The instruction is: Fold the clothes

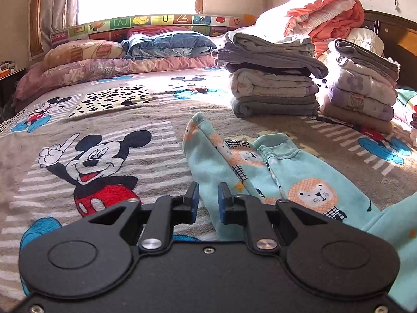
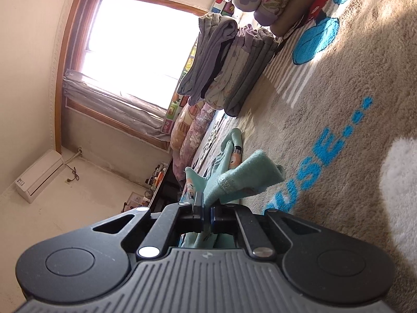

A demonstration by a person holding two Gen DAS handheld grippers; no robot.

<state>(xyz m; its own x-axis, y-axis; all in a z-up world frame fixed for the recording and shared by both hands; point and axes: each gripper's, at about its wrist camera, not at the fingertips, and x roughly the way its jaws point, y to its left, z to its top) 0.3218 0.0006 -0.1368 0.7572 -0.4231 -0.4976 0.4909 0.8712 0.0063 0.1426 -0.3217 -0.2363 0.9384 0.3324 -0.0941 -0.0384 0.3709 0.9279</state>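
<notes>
A mint-green child's garment (image 1: 286, 180) printed with orange lions lies on the cartoon-mouse bedspread (image 1: 109, 140). My left gripper (image 1: 208, 200) hovers low over the garment's near left edge, jaws open with a strip of the fabric showing in the gap, not pinched. In the right wrist view, which is rolled sideways, my right gripper (image 2: 207, 212) is shut on a fold of the same mint garment (image 2: 239, 180), lifting that part off the bed while the rest trails away towards the pillows.
Two stacks of folded clothes (image 1: 273, 78) (image 1: 362, 88) stand at the back right, with an orange-and-white quilt (image 1: 323, 13) behind them. Pillows (image 1: 104, 60) line the headboard under the window. A dark side table (image 2: 161, 190) stands past the bed's edge.
</notes>
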